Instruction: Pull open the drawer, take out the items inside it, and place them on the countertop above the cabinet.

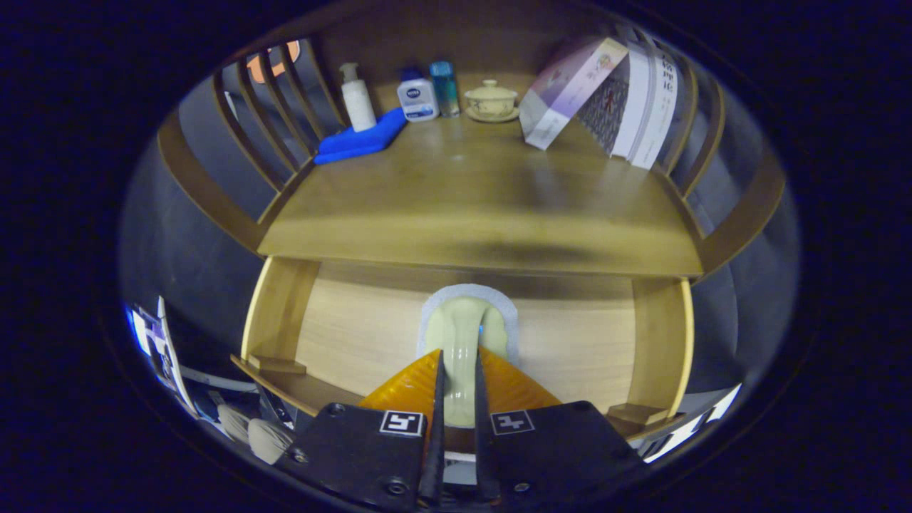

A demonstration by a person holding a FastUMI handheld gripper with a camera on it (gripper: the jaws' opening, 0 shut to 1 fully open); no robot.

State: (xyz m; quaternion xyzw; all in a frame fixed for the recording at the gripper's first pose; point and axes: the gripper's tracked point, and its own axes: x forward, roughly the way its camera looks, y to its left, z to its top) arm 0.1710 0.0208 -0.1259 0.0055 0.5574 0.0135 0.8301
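- The gripper (457,388) is sitting at the lower centre of the frame, its fingers drawn narrow and pinching a pale, soft-looking item (463,342) between them.
- That item is hanging over the open drawer (356,335) in the lower middle, its far end broadening just ahead of the fingertips.
- The hold is looking thin, so the item could be slipping out and dropping back into the drawer.
- Lifting too low could be catching it on the countertop (470,206) edge stretching across the middle.
- The countertop is wooden, with railings at both sides.
- At the upper part of the frame, bottles (417,96), a blue cloth (360,139), a lidded cup (490,100) and leaning books (605,92) are crowding the back, leaving the front bare for placing.
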